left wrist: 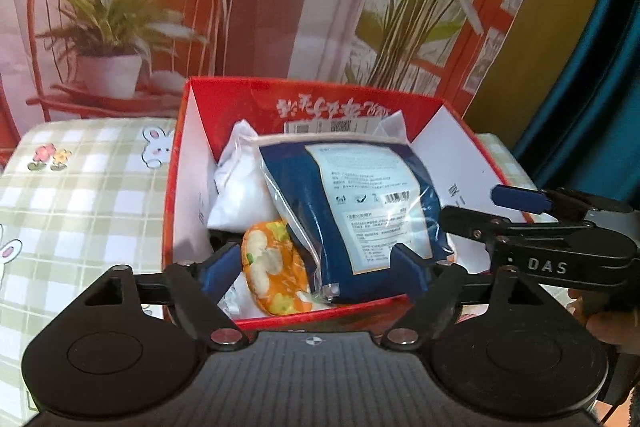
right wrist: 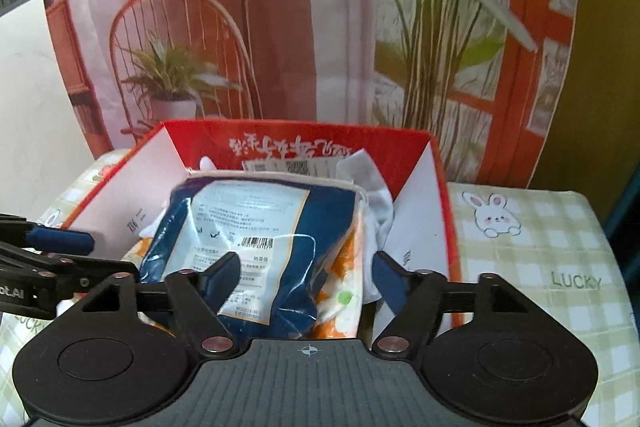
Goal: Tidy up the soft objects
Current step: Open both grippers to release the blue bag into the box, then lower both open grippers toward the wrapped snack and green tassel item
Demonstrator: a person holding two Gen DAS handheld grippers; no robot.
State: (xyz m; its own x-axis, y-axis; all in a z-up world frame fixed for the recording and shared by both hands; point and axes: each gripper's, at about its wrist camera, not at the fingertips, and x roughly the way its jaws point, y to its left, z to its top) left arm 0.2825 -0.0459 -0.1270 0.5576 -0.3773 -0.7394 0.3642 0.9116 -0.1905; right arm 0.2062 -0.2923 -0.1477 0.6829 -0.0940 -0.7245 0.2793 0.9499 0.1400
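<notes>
A red cardboard box with white inner flaps stands on the table and also shows in the right wrist view. Inside lie a blue cloth in a clear plastic bag, an orange floral soft item and a white bagged cloth. The blue bag lies on top, over the orange item and a white cloth. My left gripper is open over the box's near edge, holding nothing. My right gripper is open above the blue bag, and shows at the right in the left wrist view.
The table has a green checked cloth with rabbits on both sides of the box. A printed backdrop of a chair and plants hangs behind. A blue curtain hangs at the far right.
</notes>
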